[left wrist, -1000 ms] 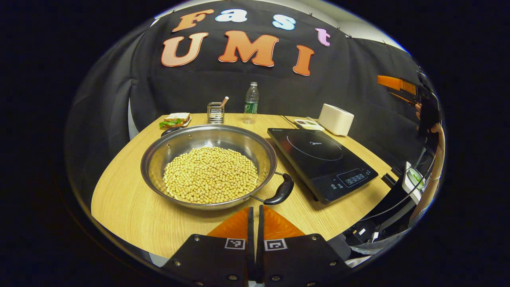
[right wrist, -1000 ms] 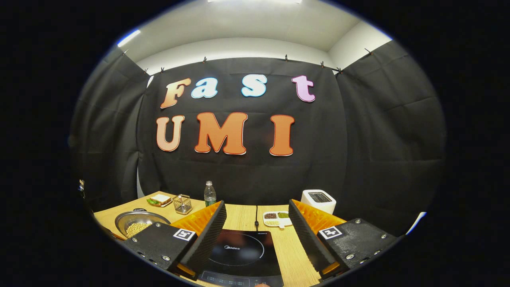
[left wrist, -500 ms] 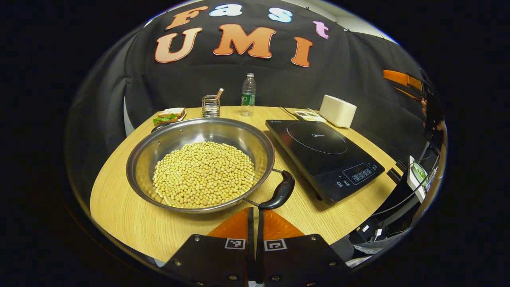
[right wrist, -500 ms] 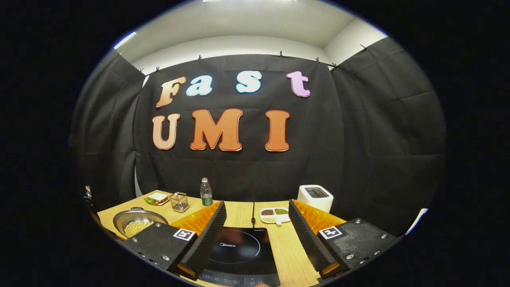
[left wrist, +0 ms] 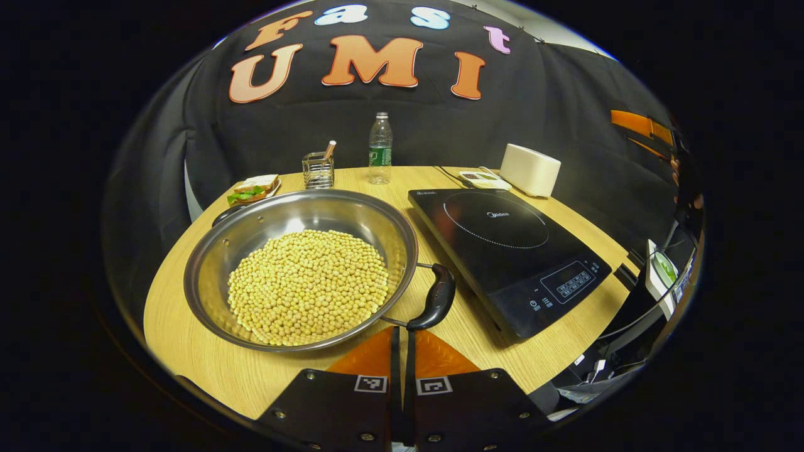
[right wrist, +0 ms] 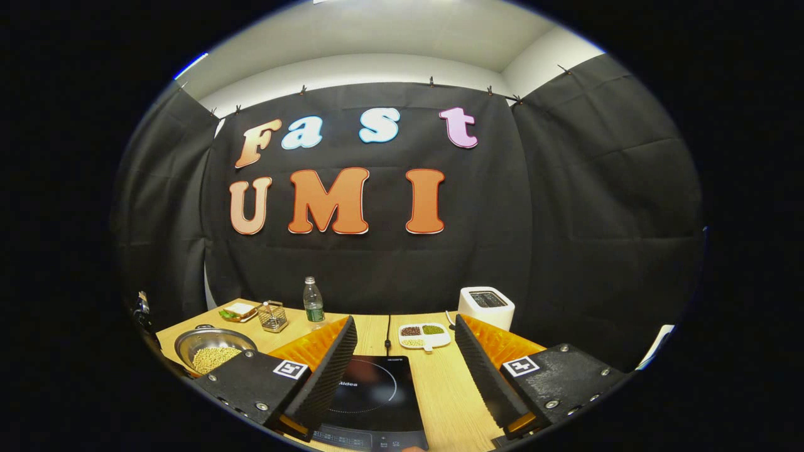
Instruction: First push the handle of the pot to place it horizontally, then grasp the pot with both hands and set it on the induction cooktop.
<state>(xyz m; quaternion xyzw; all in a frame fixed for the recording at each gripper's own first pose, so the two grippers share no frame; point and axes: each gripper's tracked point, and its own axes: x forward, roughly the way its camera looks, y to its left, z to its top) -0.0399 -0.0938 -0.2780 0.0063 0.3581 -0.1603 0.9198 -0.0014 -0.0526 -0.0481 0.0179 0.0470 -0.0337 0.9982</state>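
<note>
Since a second ago the left gripper has drifted closer to the pot, which now sits larger and further left in the left gripper view, its near black handle just beyond the fingertips; the right gripper has swung slightly, so the cooktop slid left between its fingers. The left gripper's fingers are pressed together with only a thin slit between them, holding nothing. The right gripper's fingers stand wide apart and empty, above the near edge of the induction cooktop. The pot, full of yellow beans, rests on the wooden table just left of the cooktop, its near handle angled toward the cooktop's front corner without touching it. Behind the pot are a sandwich on a plate, a wire holder and a water bottle. Behind the cooktop lie a divided dish of grains and a white toaster.
</note>
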